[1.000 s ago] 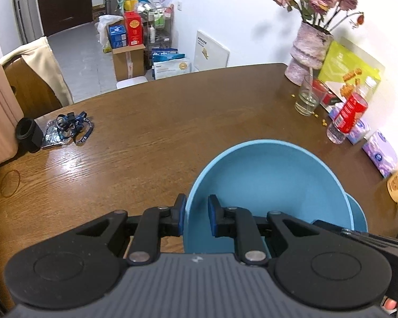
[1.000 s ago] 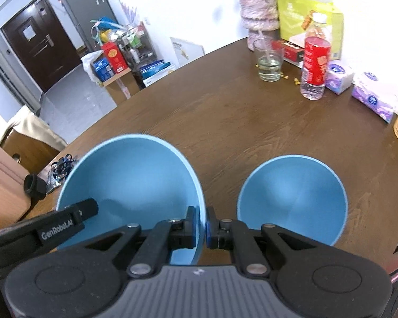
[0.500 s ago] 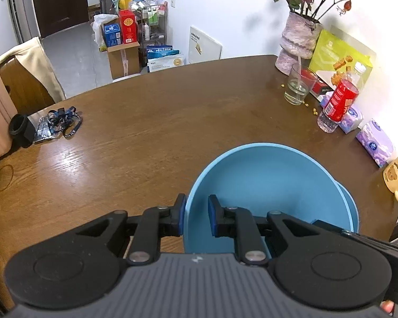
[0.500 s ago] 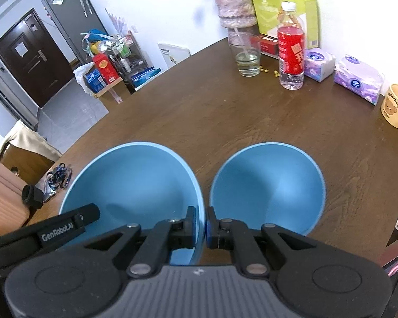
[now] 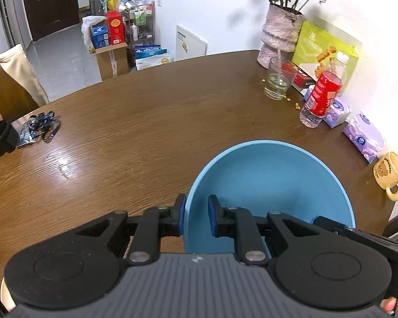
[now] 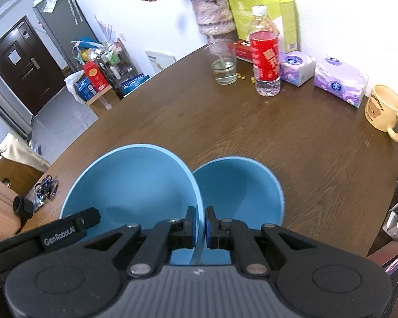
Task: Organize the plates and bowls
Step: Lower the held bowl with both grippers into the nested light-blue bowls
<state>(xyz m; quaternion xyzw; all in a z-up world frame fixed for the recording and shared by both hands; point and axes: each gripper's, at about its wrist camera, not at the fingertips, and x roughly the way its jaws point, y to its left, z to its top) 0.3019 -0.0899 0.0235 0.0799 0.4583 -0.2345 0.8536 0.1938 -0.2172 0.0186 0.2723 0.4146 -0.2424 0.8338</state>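
Note:
A large blue bowl [image 5: 268, 185] hangs above the brown table [image 5: 146, 122], carried by both grippers. My left gripper [image 5: 196, 212] is shut on its left rim. My right gripper [image 6: 200, 222] is shut on the right rim of the same large bowl [image 6: 135, 185]. A smaller blue bowl [image 6: 241, 188] rests on the table just right of it. In the right wrist view the large bowl's rim overlaps the small bowl's left edge. The large bowl hides the small one in the left wrist view. The left gripper's black body [image 6: 66, 232] shows at the lower left.
Along the wall side stand a vase of dried flowers [image 5: 281, 39], a glass [image 6: 223, 65], a red-labelled bottle [image 6: 265, 53], purple tissue packs [image 6: 339, 79] and a cream bear mug [image 6: 383, 111]. A blue lanyard [image 5: 43, 126] lies far left. The table's edge runs close on the right.
Both grippers have carried the large bowl to the right, toward the small bowl. The gap between the two bowls has closed and their rims now overlap in view.

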